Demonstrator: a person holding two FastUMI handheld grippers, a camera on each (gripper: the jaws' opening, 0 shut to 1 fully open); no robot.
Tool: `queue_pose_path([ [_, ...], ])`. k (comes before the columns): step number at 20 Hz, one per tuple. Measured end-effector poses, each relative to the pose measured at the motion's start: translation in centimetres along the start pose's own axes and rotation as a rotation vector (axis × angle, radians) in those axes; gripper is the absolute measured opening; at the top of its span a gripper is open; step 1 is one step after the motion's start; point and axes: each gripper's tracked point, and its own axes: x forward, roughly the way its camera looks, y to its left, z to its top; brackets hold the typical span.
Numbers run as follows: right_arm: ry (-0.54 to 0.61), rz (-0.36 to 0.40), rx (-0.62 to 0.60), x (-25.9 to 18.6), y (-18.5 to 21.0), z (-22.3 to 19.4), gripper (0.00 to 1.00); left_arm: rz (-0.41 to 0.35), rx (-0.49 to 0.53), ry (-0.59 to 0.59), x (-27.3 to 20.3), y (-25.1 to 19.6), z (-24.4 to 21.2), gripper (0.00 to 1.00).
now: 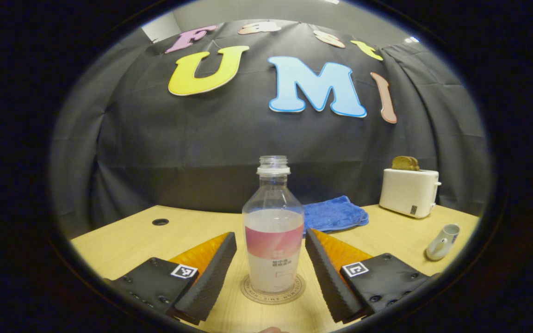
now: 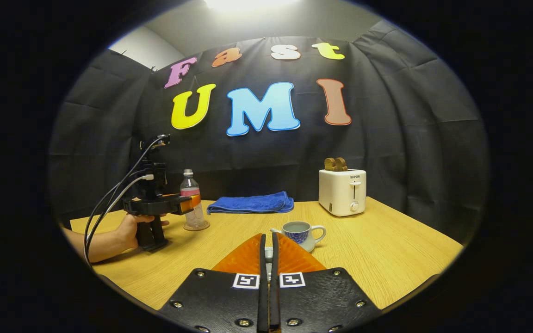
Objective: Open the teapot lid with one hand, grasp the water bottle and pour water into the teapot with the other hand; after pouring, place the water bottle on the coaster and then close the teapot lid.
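- In the left gripper view my left gripper sits at the bottom of the frame with its fingers spread wide, released, one on each side of the bottle and clear of it.
- The bottle stands upright at centre frame on the round coaster, cap off, partly filled with a whitish liquid, a pink band around its middle.
- Behind the bottle, just right of centre, a blue towel lies folded on the table.
- A white toaster with toast sticking out stands at the right of that view; the teapot is lower right, near the frame's edge, well apart from the bottle.
- In the right gripper view my right gripper is at bottom centre, fingers clenched close together on a small pale piece; I cannot tell for sure what it is.
- Just past those fingertips, at centre frame, the teapot stands open-topped on the table, lid off, its handle to the right.
- At the left of that view a hand holds the left gripper, its fingers around the bottle on the coaster.
- The towel lies at mid-frame behind the teapot, and the toaster stands to the right of it.
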Motion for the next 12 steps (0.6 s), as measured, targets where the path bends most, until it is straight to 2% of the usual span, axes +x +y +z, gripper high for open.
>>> queue_pose_path([
  [6, -0.034, -0.007, -0.020, 1.0, -0.5, 1.1, 0.01, -0.012, 0.047, -0.024, -5.9, -1.6, 0.9, 1.00],
  [8, -0.067, -0.014, -0.055, 3.2, -1.1, 2.2, 0.01, -0.036, 0.018, -0.044, -9.3, -2.7, 1.9, 1.00],
  [12, -0.097, -0.074, -0.095, 7.7, -2.9, 3.6, 0.02, -0.064, 0.000, -0.108, -14.5, -3.8, 3.9, 1.00],
])
